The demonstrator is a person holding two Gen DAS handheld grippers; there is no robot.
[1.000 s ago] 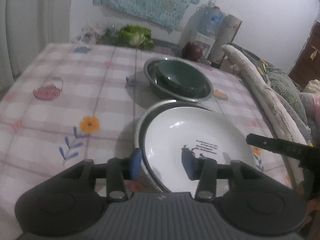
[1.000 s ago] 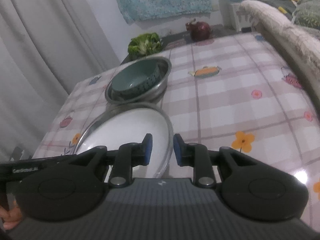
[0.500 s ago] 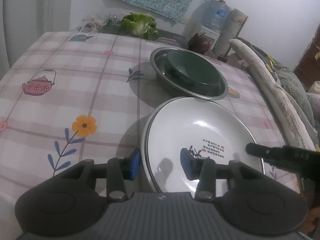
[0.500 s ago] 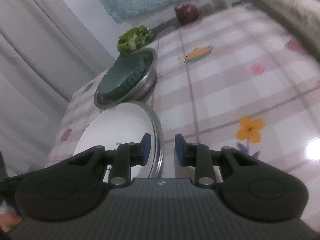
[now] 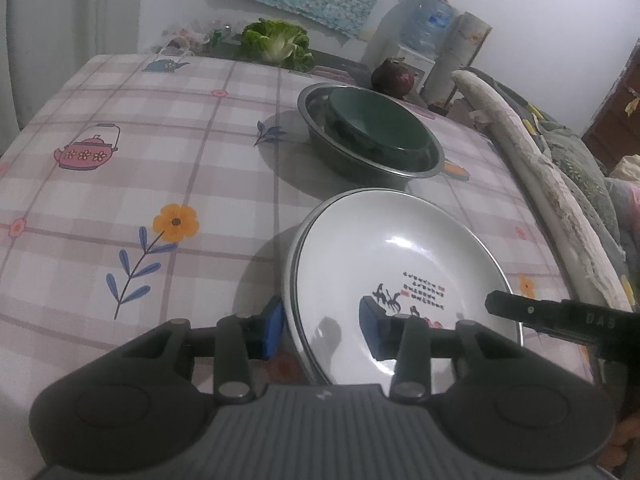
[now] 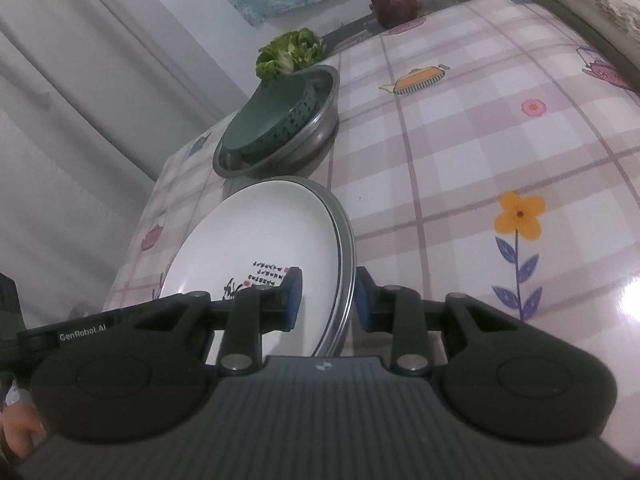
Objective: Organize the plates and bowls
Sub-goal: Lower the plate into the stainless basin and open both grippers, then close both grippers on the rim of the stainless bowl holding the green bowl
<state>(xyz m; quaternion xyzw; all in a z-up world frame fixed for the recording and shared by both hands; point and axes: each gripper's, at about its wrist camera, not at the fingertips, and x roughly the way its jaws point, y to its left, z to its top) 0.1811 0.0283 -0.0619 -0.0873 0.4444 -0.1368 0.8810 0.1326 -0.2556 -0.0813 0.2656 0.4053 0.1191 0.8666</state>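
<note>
I see one steel basin (image 5: pixel 372 160) on the checked tablecloth (image 5: pixel 160 184), with one green bowl (image 5: pixel 376 128) sitting inside it. Just nearer me lies one white plate (image 5: pixel 400 264) nested in a metal plate (image 6: pixel 347 248), two in the stack. My left gripper (image 5: pixel 322 330) straddles the stack's near-left rim, jaws narrow and just closing, pads not clearly pressing. My right gripper (image 6: pixel 326 298) straddles the opposite rim, jaws narrow, just opening a little; I can't tell whether its pads touch. A lettuce (image 5: pixel 278 42) and one dark red pot (image 5: pixel 392 80) sit beyond.
</note>
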